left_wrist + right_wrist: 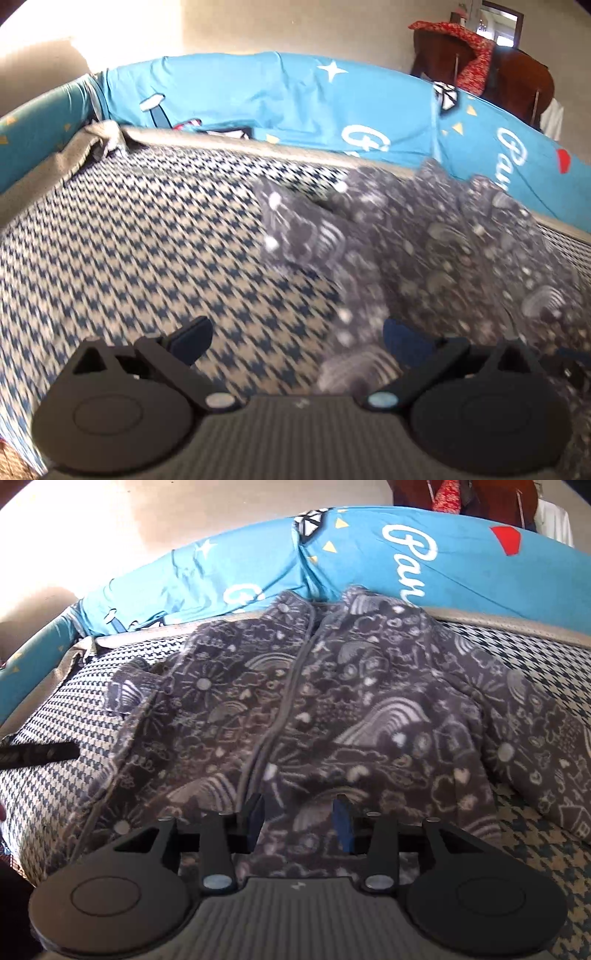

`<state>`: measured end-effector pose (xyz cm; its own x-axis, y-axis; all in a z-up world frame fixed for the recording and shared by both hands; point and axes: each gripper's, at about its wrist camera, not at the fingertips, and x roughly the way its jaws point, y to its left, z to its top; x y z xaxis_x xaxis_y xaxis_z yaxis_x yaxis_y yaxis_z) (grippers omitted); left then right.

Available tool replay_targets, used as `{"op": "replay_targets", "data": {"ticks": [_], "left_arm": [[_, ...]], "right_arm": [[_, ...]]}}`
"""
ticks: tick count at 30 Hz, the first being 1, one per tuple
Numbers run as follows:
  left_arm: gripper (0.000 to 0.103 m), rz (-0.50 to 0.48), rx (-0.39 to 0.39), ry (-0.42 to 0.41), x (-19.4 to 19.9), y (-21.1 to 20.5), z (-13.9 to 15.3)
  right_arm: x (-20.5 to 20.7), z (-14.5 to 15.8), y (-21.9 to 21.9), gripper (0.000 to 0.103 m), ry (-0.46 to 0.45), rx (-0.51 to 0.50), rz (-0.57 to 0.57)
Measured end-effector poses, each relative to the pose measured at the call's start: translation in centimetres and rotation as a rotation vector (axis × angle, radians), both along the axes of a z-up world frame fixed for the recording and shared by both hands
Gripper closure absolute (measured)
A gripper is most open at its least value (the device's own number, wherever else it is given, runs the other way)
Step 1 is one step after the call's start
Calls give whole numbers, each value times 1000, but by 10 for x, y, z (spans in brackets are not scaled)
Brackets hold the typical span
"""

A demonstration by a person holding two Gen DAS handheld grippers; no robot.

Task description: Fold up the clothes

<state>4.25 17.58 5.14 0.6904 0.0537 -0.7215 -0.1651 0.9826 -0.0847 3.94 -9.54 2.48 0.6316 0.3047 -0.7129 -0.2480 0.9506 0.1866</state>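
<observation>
A grey fleece jacket (332,709) with white doodle print lies front up on the houndstooth cover (62,775), its zip running down the middle and a sleeve spread to each side. My right gripper (298,821) is open, its blue-padded fingertips (255,818) low over the jacket's near hem with fabric showing between them. In the left wrist view the jacket (424,258) appears blurred on the right, one sleeve end (295,229) pointing left. My left gripper (297,339) is open wide at the jacket's left edge, its right fingertip over the fabric, its left one over the cover.
A blue cushion (369,557) with white lettering and stars runs along the far edge of the surface (110,240). Brown wooden furniture (517,74) draped with a red cloth stands behind it. A dark bar (40,755) juts in at the left of the right wrist view.
</observation>
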Motion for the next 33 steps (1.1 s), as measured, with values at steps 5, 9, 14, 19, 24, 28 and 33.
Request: {"op": "replay_targets", "data": {"ticks": [5, 9, 14, 19, 24, 28, 33], "left_arm": [[0, 57, 0, 13, 21, 19, -1], [0, 100, -32, 18, 32, 36, -2], [0, 153, -71, 24, 46, 56, -3], [0, 207, -110, 30, 59, 77, -4], [0, 243, -136, 47, 71, 92, -8], [0, 257, -142, 63, 77, 99, -13], [0, 282, -128, 82, 86, 105, -16]], "right_arm": [[4, 7, 22, 61, -11, 24, 55], [9, 11, 43, 61, -15, 25, 103], [17, 15, 69, 61, -32, 34, 163], [28, 23, 98, 61, -74, 58, 214], [44, 29, 134, 51, -111, 76, 270], [54, 30, 161, 49, -140, 54, 316], [69, 27, 184, 49, -162, 44, 348]]}}
